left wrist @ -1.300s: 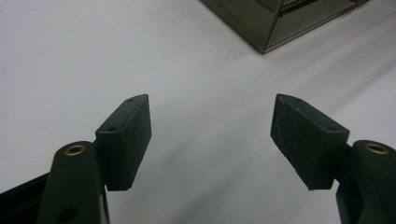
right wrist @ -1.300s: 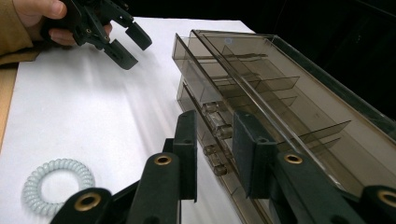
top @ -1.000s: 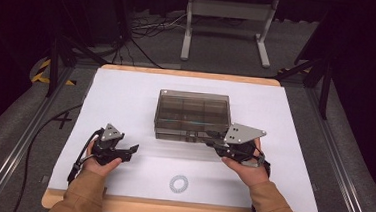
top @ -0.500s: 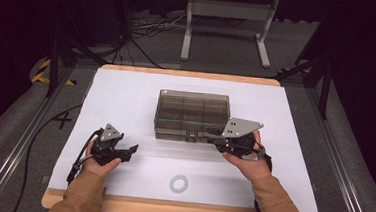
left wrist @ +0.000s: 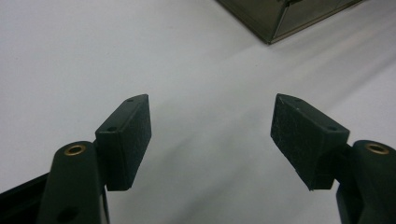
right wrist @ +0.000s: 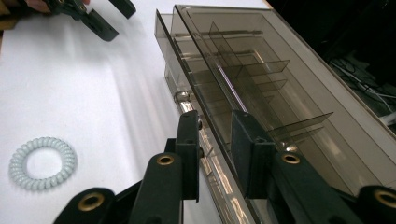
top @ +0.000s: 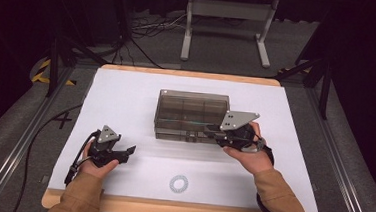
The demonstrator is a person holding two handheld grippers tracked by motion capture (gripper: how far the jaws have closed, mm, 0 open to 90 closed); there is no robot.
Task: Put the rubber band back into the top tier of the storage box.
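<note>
Right gripper (top: 213,133), closer to the smoky compartment box (top: 191,106) than a second ago, now has its jaws narrowed around the front edge of the box's lid near the right-hand latch, as the right gripper view (right wrist: 214,154) shows; whether the pads truly pinch the edge or only bracket it cannot be told. Box (right wrist: 261,88) sits mid-table on the white sheet (top: 126,96), its dividers visible through the lid, which looks slightly raised at the front. Left gripper (top: 130,151) rests low to the box's front left, well apart from it, jaws spread wide and holding nothing in the left gripper view (left wrist: 210,140). Pale spiral hair tie (top: 179,183) lies in front of the box, near the table's front edge. Lifting the lid cleanly likely calls for a firm pinch on its lip, then a slow upward swing about the rear hinge; the idle left gripper could steady the base so the box does not slide.
</note>
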